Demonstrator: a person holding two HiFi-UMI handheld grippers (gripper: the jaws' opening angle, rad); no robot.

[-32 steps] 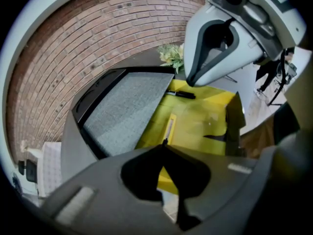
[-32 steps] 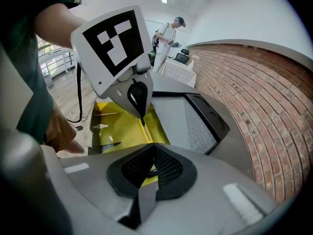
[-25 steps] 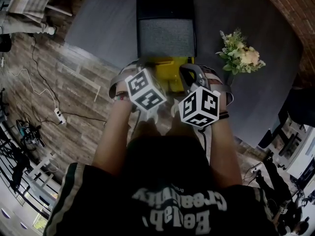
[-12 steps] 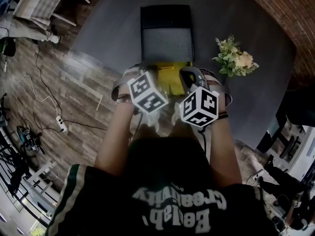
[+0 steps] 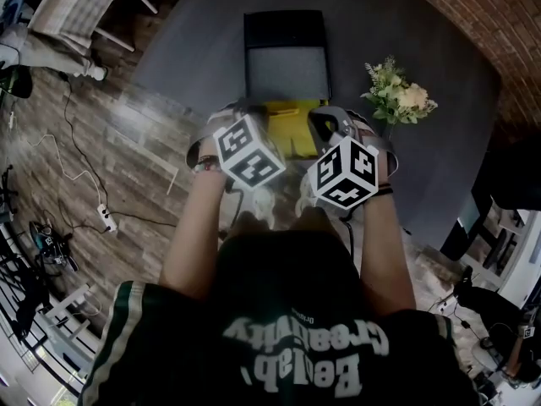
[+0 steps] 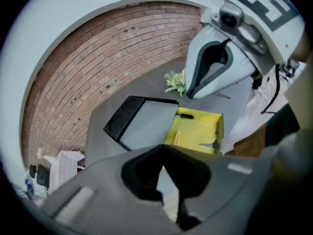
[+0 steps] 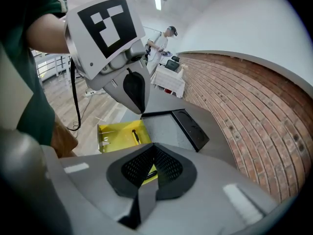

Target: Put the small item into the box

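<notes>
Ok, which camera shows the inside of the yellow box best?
Left gripper view: the yellow box lies open, floor mostly visible. Right gripper view shows it smaller, partly behind the jaws; head view, only a strip between the marker cubes.

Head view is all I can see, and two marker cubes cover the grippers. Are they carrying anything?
Observer: In its own view the left gripper is shut, jaw tips touching, nothing between them.
Operator: And the right one?
Observer: The right gripper is shut too, its jaw tips meeting as well.
Operator: What's inside that yellow box?
Observer: The open yellow box holds a small black stick-shaped item lying on its floor.
</notes>
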